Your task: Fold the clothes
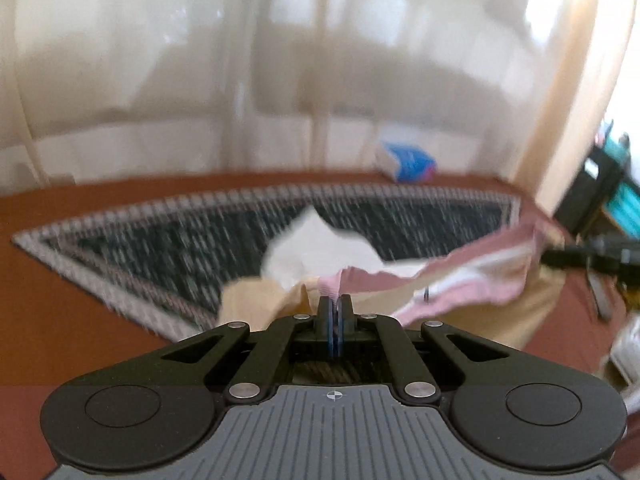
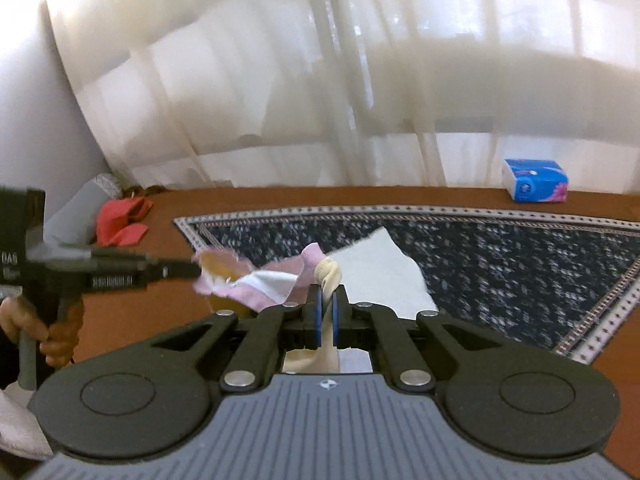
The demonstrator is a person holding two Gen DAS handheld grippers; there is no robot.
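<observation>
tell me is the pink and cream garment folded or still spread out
Neither folded nor flat: the pink and cream garment hangs bunched in the air, stretched between the left gripper and right gripper, above the rug.

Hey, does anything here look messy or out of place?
Only one thing: a red cloth lies crumpled off the rug, near the curtain. The garment held up between both grippers is simply mid-fold.
</observation>
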